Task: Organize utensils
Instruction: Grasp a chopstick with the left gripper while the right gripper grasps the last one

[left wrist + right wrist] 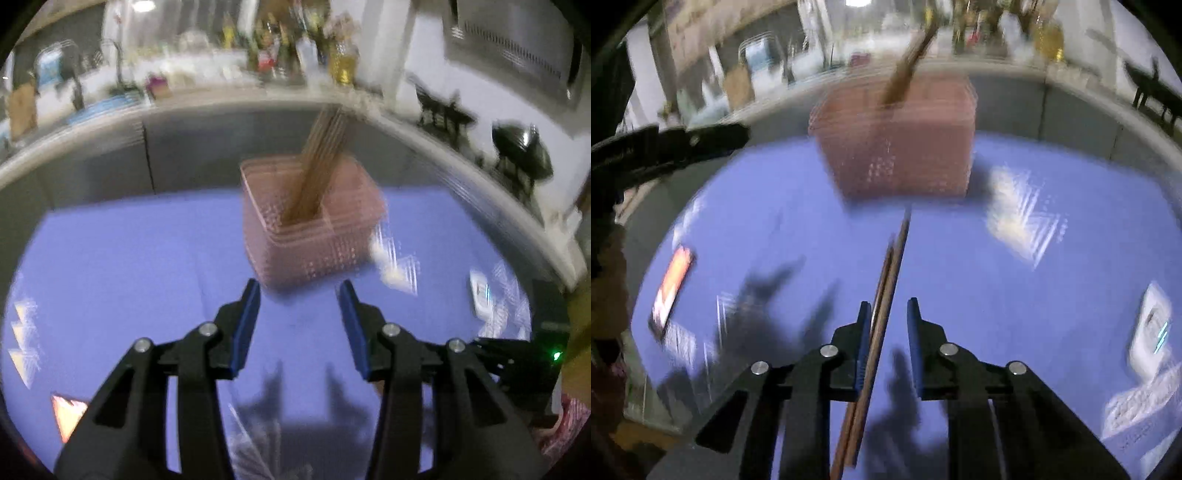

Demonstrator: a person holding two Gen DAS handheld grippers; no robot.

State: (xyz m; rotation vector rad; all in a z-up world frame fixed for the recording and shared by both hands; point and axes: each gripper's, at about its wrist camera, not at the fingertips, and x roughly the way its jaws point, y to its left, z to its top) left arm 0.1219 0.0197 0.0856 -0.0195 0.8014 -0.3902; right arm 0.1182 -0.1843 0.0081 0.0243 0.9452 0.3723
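Observation:
A pink perforated basket (314, 225) stands on the blue mat (129, 266) with a bundle of brown chopsticks (321, 166) leaning out of it. My left gripper (300, 291) is open and empty, just short of the basket. In the right wrist view the basket (897, 144) stands farther ahead with the chopstick bundle (905, 66) in it. A pair of brown chopsticks (886, 295) lies lengthwise between the fingers of my right gripper (888, 306), close to the left finger. The jaws are apart and do not clamp it. Both views are motion-blurred.
The blue mat (1052, 295) lies on a grey table (92, 166). A cluttered counter with bottles (295, 55) runs behind. The left gripper's body (665, 147) shows at the left of the right wrist view. A white device (1152, 328) lies at right.

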